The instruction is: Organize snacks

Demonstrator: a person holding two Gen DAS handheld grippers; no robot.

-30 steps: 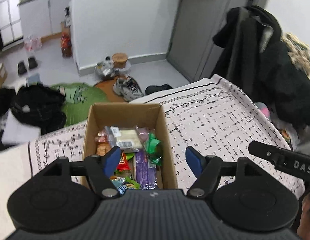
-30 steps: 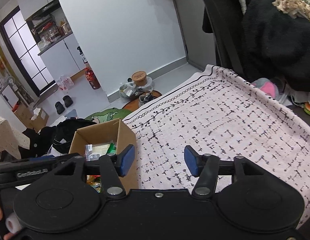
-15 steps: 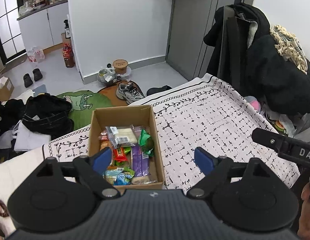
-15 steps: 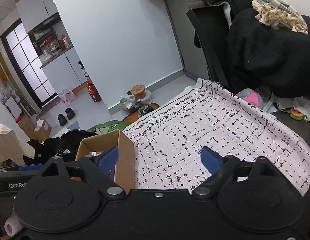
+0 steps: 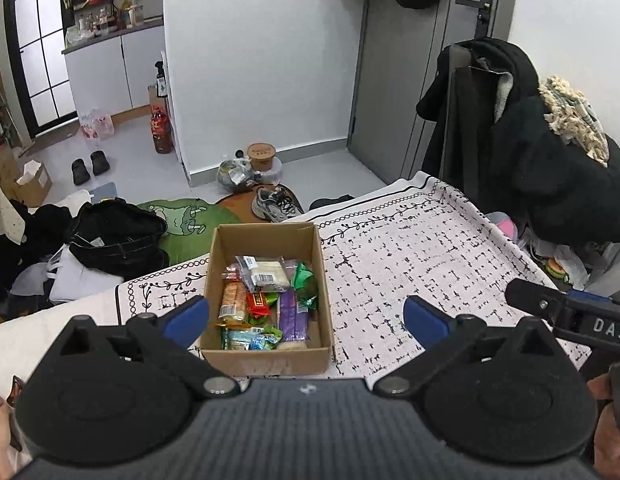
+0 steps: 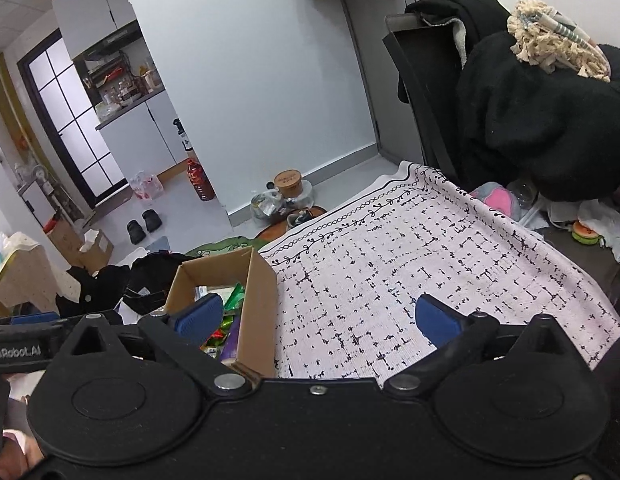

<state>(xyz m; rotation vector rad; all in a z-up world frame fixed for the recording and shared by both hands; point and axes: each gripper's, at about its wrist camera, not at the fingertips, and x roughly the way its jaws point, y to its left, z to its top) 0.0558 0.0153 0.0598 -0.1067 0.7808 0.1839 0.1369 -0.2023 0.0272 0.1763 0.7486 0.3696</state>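
An open cardboard box [image 5: 265,236] stands on the patterned tablecloth [image 5: 410,264] and holds several wrapped snacks, among them a clear bag with a white block [image 5: 265,276], a purple bar [image 5: 293,316] and a red pack [image 5: 258,303]. My left gripper [image 5: 305,320] is open and empty, raised above the box's near end. My right gripper [image 6: 316,318] is open and empty, above the cloth just right of the box [image 6: 257,284]. The right tool's body [image 5: 570,316] shows at the left wrist view's right edge.
A chair heaped with black coats [image 5: 530,160] stands at the table's far right. On the floor beyond lie a sneaker [image 5: 275,204], a green mat [image 5: 181,216], dark clothes [image 5: 109,232] and a jar [image 5: 261,156]. A grey door [image 5: 410,80] is behind.
Both grippers have risen and pulled back from the table, and both have opened wider. The box looks smaller and lower in both views. The snacks in it have not moved.
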